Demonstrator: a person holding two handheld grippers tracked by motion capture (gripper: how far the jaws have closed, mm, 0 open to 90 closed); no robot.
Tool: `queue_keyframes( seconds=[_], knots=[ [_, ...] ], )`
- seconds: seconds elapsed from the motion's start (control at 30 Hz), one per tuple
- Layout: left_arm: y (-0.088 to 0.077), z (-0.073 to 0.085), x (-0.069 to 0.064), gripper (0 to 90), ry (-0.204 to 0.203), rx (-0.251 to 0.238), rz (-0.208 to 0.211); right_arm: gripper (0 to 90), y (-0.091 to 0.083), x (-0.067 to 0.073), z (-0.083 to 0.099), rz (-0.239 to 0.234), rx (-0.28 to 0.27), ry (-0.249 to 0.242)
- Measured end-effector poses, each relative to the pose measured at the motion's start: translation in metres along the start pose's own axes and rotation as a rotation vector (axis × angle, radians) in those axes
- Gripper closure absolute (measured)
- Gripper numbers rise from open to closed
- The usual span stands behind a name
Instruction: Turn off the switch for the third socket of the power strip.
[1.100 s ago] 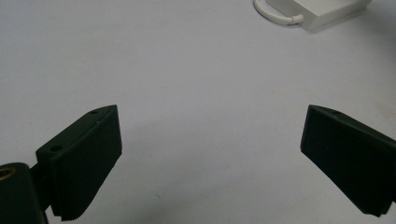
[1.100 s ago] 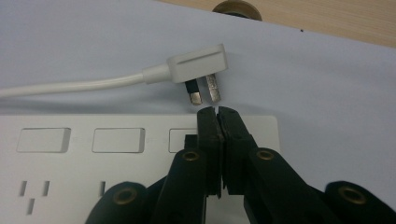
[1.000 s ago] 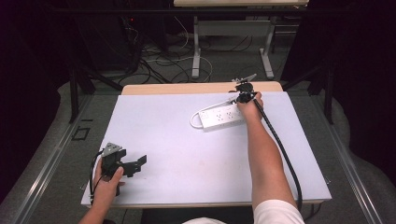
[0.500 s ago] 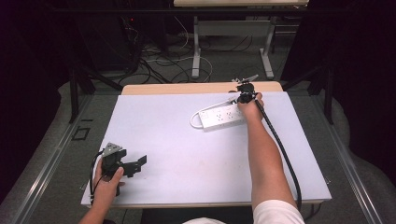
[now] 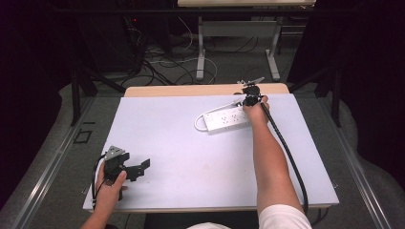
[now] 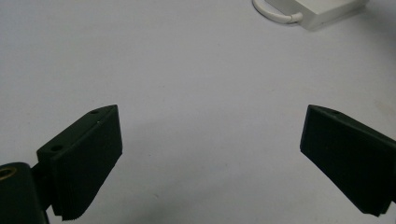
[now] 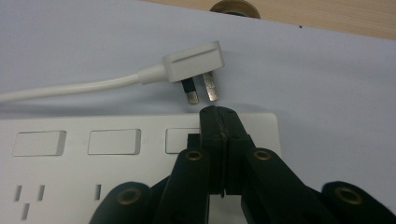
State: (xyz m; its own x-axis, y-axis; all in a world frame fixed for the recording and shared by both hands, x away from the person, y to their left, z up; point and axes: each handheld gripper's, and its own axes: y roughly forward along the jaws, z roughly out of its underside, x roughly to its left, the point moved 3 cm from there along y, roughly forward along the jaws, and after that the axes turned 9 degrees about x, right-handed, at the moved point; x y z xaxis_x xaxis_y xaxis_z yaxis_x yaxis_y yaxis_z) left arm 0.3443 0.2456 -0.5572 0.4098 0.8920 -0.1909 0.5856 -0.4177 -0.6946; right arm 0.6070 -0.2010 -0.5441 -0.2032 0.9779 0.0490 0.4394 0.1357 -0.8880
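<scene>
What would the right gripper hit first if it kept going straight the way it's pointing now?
Probably the white plug, whose metal prongs lie just ahead of the right gripper, shut over the power strip. Depth is unclear, so it might pass above them.

A: What sort of place is this?
B: A lab or workshop: a white table (image 5: 191,157) on grey floor, dark curtains around it, tangled cables (image 5: 162,57) behind.

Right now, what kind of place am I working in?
Probably a lab or test workspace: a white table with a power strip, tangled floor cables behind it, and dark curtains around.
</scene>
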Motion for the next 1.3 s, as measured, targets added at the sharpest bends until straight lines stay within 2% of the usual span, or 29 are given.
queue_keyframes(
  seconds=[0.33,0.57,0.73,0.8,1.0,1.3],
  knots=[
    [0.0002,-0.0001,0.0001,5.9,-0.004,-0.007,-0.001,90.0,0.0006,0.0001,0.0004,-0.01,-0.016,0.007],
    [-0.0004,-0.0002,0.0002,6.0,-0.002,0.004,0.002,86.7,0.0001,0.0001,0.0021,0.015,-0.026,-0.009],
    [0.0005,-0.0003,0.0001,6.1,-0.006,-0.005,-0.002,79.7,0.0005,-0.0017,0.0023,0.018,-0.04,-0.018],
    [0.0009,-0.0004,-0.0002,6.1,-0.01,-0.007,0.0,76.9,0.0005,-0.0012,0.0028,0.017,-0.042,-0.001],
    [0.0009,-0.0004,0.0001,6.2,-0.006,-0.003,0.001,64.0,0.0012,-0.0007,0.0021,0.022,-0.053,-0.011],
    [0.0016,-0.0005,-0.0005,6.2,-0.011,-0.005,0.0,49.3,0.0012,-0.0006,0.0015,0.013,-0.055,-0.008]
  ],
)
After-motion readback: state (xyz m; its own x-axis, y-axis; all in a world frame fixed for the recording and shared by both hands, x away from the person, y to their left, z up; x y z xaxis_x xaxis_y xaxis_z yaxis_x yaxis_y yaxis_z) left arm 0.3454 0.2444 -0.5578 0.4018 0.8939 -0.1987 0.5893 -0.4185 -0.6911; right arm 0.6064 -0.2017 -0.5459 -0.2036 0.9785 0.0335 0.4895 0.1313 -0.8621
